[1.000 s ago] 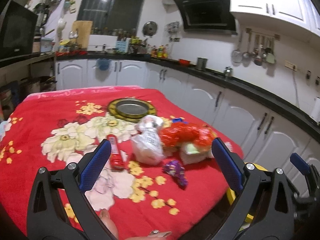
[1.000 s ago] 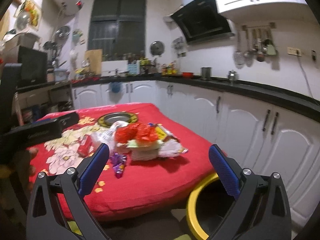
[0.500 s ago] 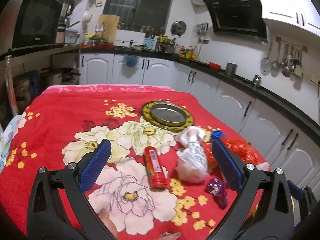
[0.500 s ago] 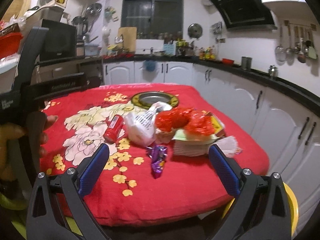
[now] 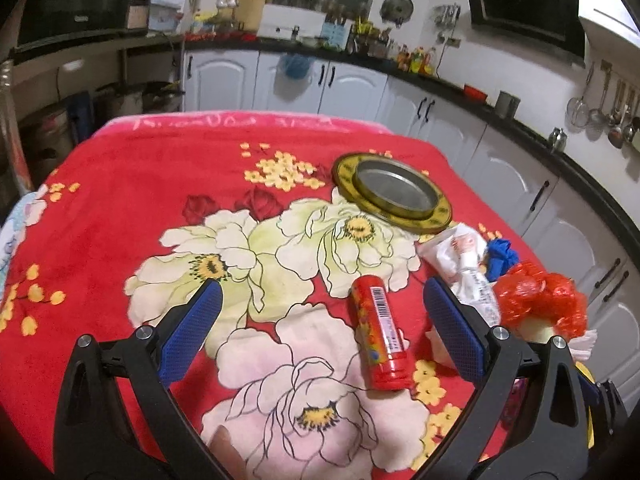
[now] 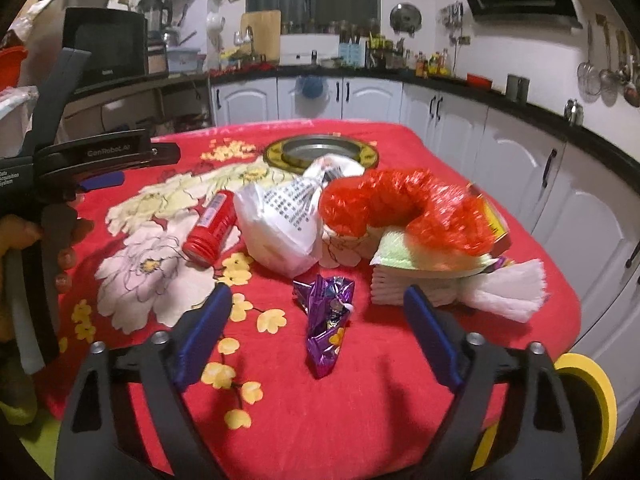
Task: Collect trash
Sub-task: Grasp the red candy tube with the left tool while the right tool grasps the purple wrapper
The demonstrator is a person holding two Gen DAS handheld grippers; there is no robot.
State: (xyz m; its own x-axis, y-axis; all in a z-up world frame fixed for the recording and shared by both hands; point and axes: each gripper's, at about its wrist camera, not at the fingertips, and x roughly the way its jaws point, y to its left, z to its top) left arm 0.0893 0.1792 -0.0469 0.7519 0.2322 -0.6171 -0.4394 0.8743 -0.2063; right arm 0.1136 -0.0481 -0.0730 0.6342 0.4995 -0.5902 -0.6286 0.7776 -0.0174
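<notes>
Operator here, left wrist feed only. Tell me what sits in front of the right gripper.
Observer: A crumpled purple wrapper lies between the open fingers of the right gripper, not yet touched.
Operator: Report where the bin is.
Observer: A yellow-rimmed bin stands off the table's near right corner, below the cloth edge.
Operator: Say what lies under the red mesh.
Observer: The red mesh bag rests on a stack of white napkins, with a white fringed piece beside it.

The yellow bin [image 6: 588, 396] is cut off at the right edge. The white bag [image 5: 470, 276] is half hidden behind the near right finger. Its print is unreadable.
</notes>
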